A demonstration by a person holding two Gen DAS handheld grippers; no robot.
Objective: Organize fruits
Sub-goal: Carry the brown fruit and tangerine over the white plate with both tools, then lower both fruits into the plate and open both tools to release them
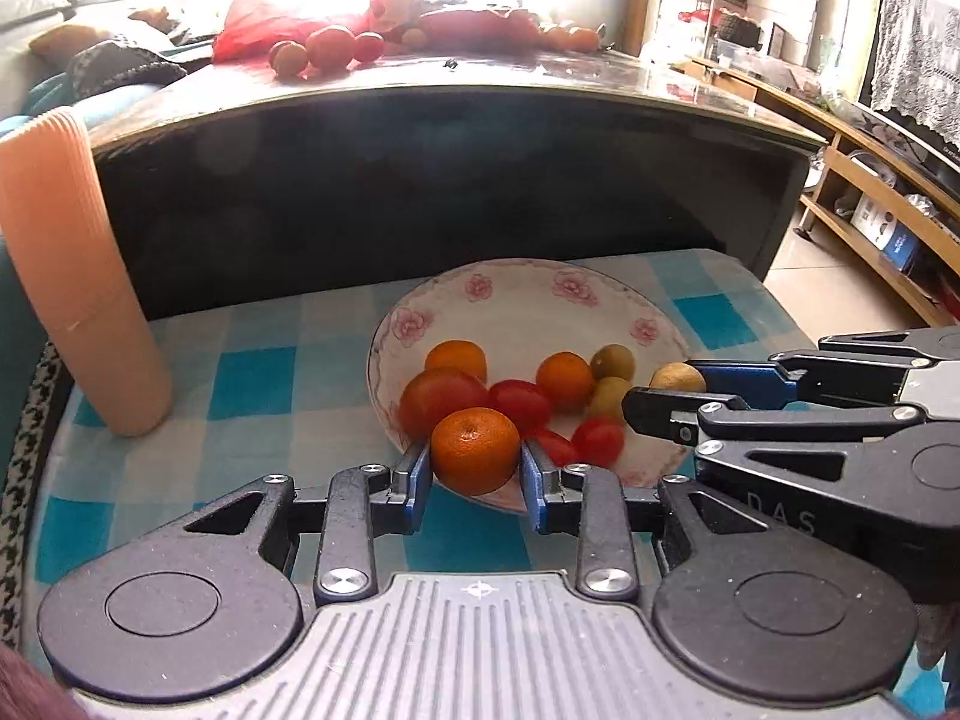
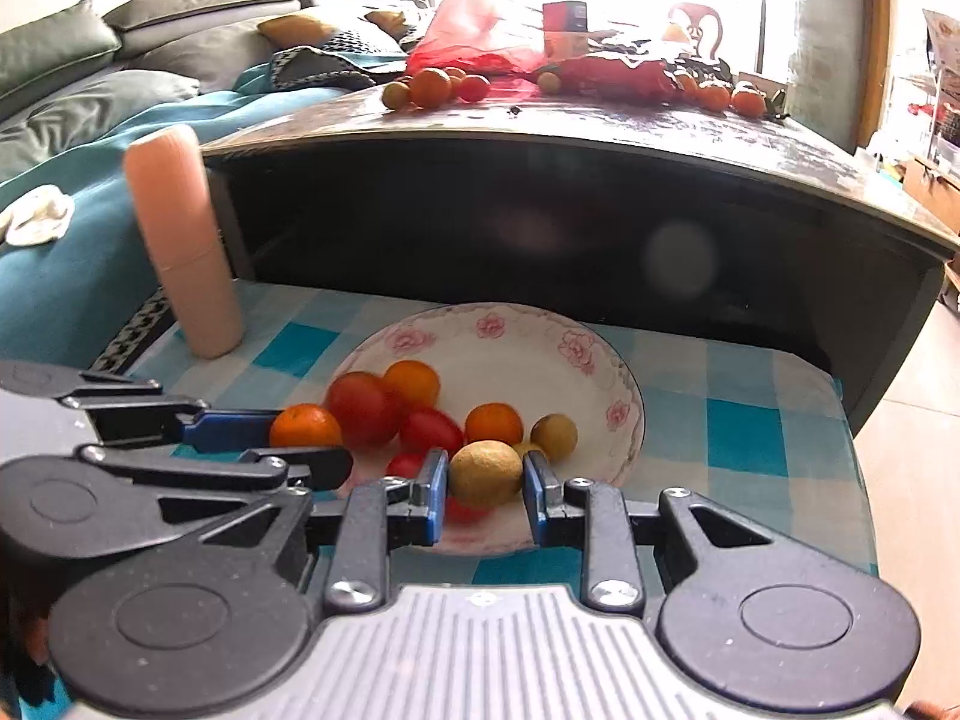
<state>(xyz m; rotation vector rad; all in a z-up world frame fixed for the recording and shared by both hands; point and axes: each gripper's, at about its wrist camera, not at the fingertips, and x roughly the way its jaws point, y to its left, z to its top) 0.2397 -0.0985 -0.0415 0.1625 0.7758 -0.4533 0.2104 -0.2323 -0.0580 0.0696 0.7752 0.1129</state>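
Note:
A white floral plate (image 1: 516,306) (image 2: 510,348) on a blue checked cloth holds several tangerines, red tomatoes and yellow-green fruits. My left gripper (image 1: 476,465) is shut on a tangerine (image 1: 475,450) over the plate's near rim; it shows from the side in the right wrist view (image 2: 303,427). My right gripper (image 2: 486,480) is shut on a yellow-green fruit (image 2: 486,473) above the plate's near edge; in the left wrist view it comes in from the right (image 1: 666,390) holding that fruit (image 1: 675,377).
A tall peach cylinder (image 1: 72,276) (image 2: 186,240) stands left of the plate. Behind the plate a dark table (image 1: 456,90) (image 2: 600,126) rises higher, with more loose fruits (image 1: 327,48) (image 2: 432,87) and a red bag (image 2: 474,30). A sofa is at left, shelves at right.

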